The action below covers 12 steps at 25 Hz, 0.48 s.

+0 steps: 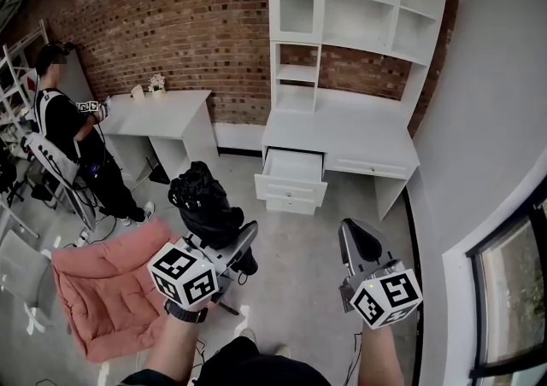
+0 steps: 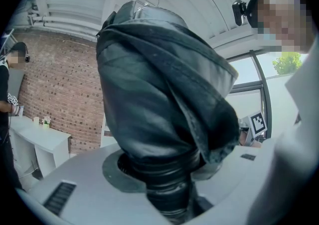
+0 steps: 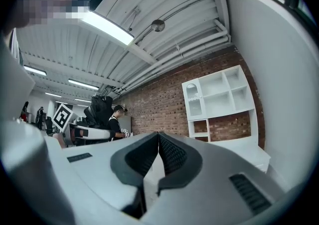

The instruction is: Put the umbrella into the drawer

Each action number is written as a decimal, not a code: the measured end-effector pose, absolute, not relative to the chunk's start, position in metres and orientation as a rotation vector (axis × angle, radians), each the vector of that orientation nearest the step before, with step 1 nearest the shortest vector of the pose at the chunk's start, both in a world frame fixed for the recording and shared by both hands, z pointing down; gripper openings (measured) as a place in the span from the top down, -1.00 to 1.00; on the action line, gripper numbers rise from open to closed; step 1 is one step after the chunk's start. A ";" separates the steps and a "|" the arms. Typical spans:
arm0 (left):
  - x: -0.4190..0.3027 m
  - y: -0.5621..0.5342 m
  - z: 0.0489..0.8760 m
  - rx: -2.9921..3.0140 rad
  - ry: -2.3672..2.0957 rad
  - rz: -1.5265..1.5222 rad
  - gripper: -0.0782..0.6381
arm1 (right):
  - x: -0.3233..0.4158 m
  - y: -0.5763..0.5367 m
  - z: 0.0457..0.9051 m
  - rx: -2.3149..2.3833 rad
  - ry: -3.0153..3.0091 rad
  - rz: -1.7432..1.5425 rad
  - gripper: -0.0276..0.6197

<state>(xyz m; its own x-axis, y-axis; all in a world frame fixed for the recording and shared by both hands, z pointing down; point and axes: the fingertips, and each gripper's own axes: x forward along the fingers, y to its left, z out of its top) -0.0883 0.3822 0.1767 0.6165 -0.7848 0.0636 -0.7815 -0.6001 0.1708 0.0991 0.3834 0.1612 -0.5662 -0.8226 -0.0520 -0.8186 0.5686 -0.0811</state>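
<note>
The folded black umbrella (image 1: 203, 201) stands up out of my left gripper (image 1: 232, 243), whose jaws are shut on its ribbed handle. In the left gripper view the umbrella (image 2: 164, 89) fills the middle of the picture, and the handle (image 2: 167, 181) sits between the grey jaws. My right gripper (image 1: 355, 235) is held level at the right with its pads closed together and nothing between them (image 3: 158, 138). The open white drawer (image 1: 292, 172) juts out of the white desk (image 1: 359, 132) ahead of both grippers, across a stretch of floor.
A white shelf unit (image 1: 350, 8) stands on the desk against the brick wall. At the left, a person (image 1: 68, 132) stands by a second white desk (image 1: 158, 111). A pink cushion (image 1: 107, 286) lies on the floor at lower left. A window (image 1: 513, 290) lines the right wall.
</note>
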 end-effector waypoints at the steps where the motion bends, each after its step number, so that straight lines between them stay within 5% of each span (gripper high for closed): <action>1: -0.087 0.382 0.177 2.659 -1.300 -0.029 0.22 | 0.101 0.384 0.161 -1.423 2.708 -0.072 0.91; 12: -0.090 0.345 0.192 2.691 -1.258 -0.024 0.22 | 0.088 0.352 0.175 -1.422 2.704 -0.076 0.91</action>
<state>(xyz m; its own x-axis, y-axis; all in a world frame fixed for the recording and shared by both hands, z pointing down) -0.0897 0.3453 0.1917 0.6435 -0.7633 0.0575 -0.7605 -0.6290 0.1612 0.0881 0.3523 0.1753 -0.5642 -0.8240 -0.0526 -0.8197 0.5666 -0.0839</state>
